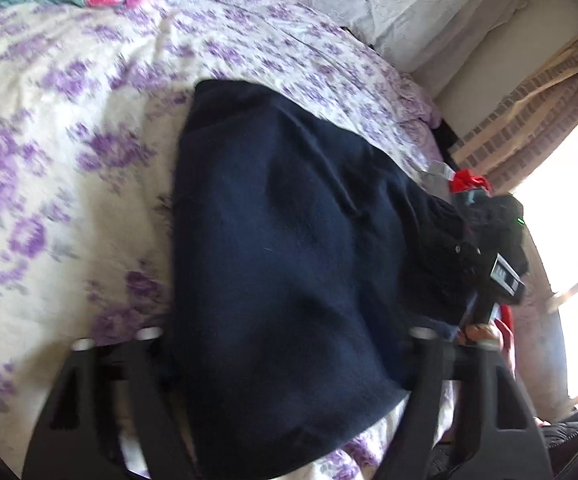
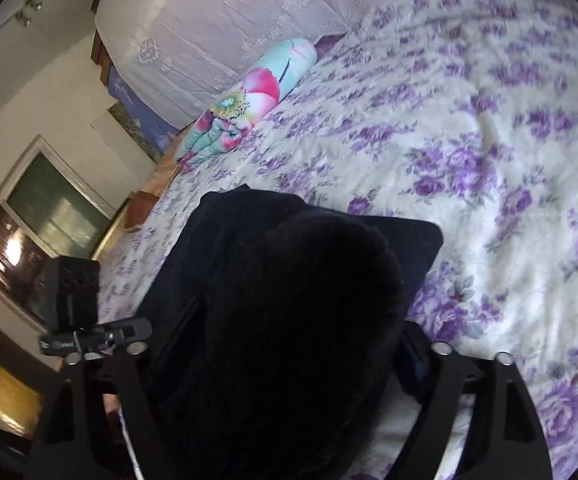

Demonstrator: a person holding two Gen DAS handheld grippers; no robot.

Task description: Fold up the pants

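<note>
The dark navy pants (image 1: pixel 289 248) lie on the bed with the purple-flowered cover (image 1: pixel 69 140). In the left wrist view the cloth drapes over my left gripper (image 1: pixel 289 420) and hides its fingertips. At its right edge I see the right gripper's body (image 1: pixel 493 248). In the right wrist view the pants (image 2: pixel 289 320) are bunched over my right gripper (image 2: pixel 289 420), whose fingertips are also hidden. The left gripper's body (image 2: pixel 77 312) shows at the left. Both grippers seem to hold the cloth, but the jaws cannot be seen.
A rolled bright floral quilt (image 2: pixel 249 100) lies near the white lace-covered headboard (image 2: pixel 217 40). A window (image 2: pixel 45 220) is at the left; a bright window (image 1: pixel 569 220) and curtain (image 1: pixel 529 120) are past the bed's edge.
</note>
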